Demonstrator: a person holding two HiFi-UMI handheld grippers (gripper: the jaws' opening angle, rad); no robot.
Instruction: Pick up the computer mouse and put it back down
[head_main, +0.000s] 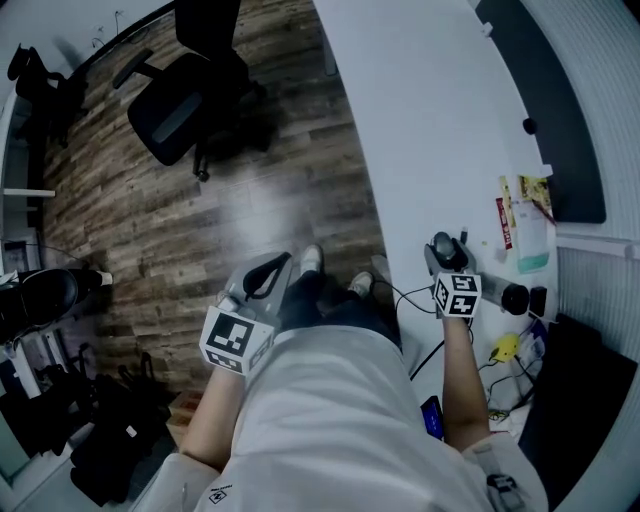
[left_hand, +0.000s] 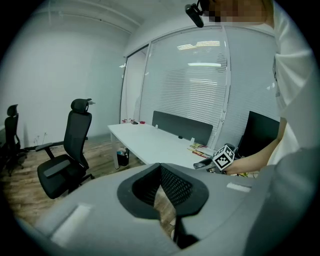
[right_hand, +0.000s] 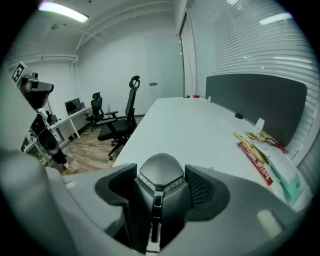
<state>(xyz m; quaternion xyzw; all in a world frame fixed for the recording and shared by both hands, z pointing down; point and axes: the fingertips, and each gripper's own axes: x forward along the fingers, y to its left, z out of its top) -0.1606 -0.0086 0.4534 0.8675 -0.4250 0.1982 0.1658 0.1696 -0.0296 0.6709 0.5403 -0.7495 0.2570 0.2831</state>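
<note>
The grey computer mouse (right_hand: 160, 172) sits between the jaws of my right gripper (right_hand: 161, 186), which is shut on its sides. In the head view the mouse (head_main: 441, 246) is at the near edge of the white desk (head_main: 420, 120), just ahead of the right gripper's (head_main: 447, 256) marker cube. Whether it rests on the desk I cannot tell. My left gripper (head_main: 278, 264) hangs over the wooden floor beside the person's legs, away from the desk. In its own view the left gripper (left_hand: 160, 167) has its tips together, and nothing is in it.
Snack packets (head_main: 522, 218) and a black round object (head_main: 515, 297) lie right of the mouse, with cables and a yellow thing (head_main: 505, 347) nearer. A dark partition (head_main: 555, 110) lines the desk's far side. A black office chair (head_main: 185, 100) stands on the floor.
</note>
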